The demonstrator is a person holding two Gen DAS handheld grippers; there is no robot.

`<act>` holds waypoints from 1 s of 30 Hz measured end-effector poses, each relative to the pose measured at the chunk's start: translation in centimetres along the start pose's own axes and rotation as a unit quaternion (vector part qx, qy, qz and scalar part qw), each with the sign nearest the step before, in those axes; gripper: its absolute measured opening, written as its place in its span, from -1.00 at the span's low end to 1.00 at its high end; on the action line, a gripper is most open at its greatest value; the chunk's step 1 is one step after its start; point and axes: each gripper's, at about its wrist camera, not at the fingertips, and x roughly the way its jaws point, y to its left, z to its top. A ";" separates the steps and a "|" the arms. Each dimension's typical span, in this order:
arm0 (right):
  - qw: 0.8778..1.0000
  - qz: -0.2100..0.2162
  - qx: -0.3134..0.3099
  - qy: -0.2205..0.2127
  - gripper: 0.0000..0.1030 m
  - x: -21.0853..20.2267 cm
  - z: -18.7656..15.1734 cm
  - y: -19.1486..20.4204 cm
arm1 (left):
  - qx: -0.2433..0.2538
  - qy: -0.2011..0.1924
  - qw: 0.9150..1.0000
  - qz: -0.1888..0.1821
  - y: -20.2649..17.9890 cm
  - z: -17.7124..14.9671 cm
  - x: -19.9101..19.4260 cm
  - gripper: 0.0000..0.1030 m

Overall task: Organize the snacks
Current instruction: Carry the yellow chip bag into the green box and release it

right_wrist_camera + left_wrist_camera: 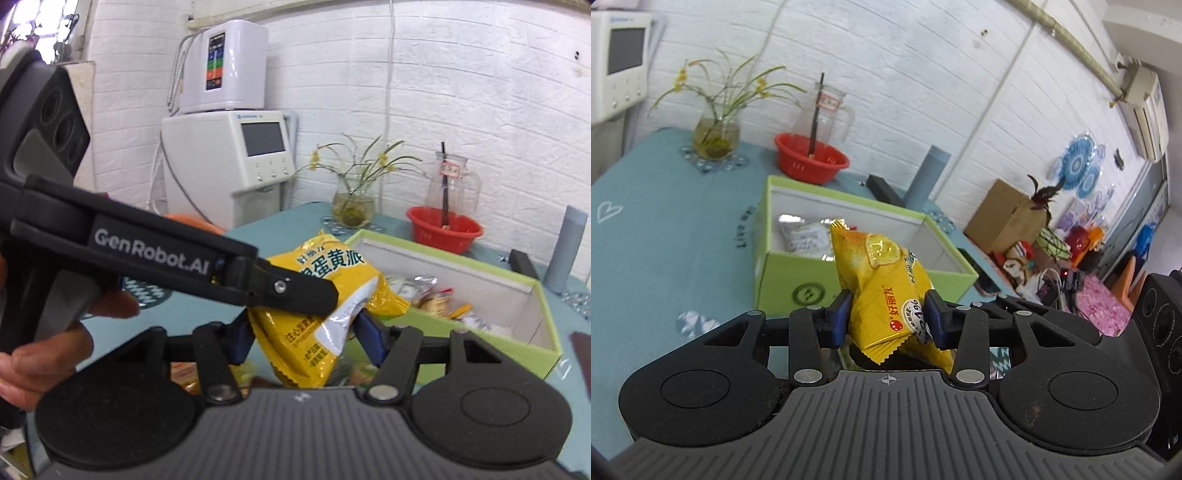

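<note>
My left gripper (pixel 888 319) is shut on a yellow snack packet (pixel 886 291) and holds it just in front of an open green box (pixel 790 273) that holds several snack packets (pixel 805 236). My right gripper (pixel 306 338) is shut on another yellow snack packet (pixel 314 347). The left gripper's black body (pixel 147 254) crosses the right wrist view, its fingers on a yellow packet (pixel 332 266) beside the green box (pixel 532 343). More packets (pixel 432 295) lie inside the box.
On the teal tablecloth (pixel 665 221) stand a red basket (pixel 810 157), a glass jug (pixel 827 110), a vase with a plant (pixel 714 136), a grey cylinder (pixel 929 173) and a black block (pixel 884 188). A phone (pixel 986 286) lies right of the box. White machines (pixel 229 158) stand behind.
</note>
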 end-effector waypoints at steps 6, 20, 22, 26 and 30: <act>0.999 -0.021 -0.028 0.015 0.27 4.7 3.5 -3.3 | 0.011 -0.004 1.000 0.008 0.9 4.8 5.1 -0.57; 0.993 0.012 -0.020 0.118 0.52 16.9 4.0 -8.2 | 0.035 0.007 0.997 0.075 6.5 6.8 14.7 0.27; 0.995 0.003 -0.026 0.101 0.60 15.4 4.1 -8.1 | 0.029 -0.014 0.997 0.070 6.0 7.0 13.2 0.29; 0.999 -0.011 -0.016 0.045 0.81 9.6 4.0 -7.6 | 0.027 -0.045 0.997 0.063 4.5 6.9 9.1 0.36; 1.000 -0.016 0.011 0.003 0.81 2.1 1.3 -5.8 | 0.010 -0.054 0.998 0.044 2.7 4.6 4.8 0.45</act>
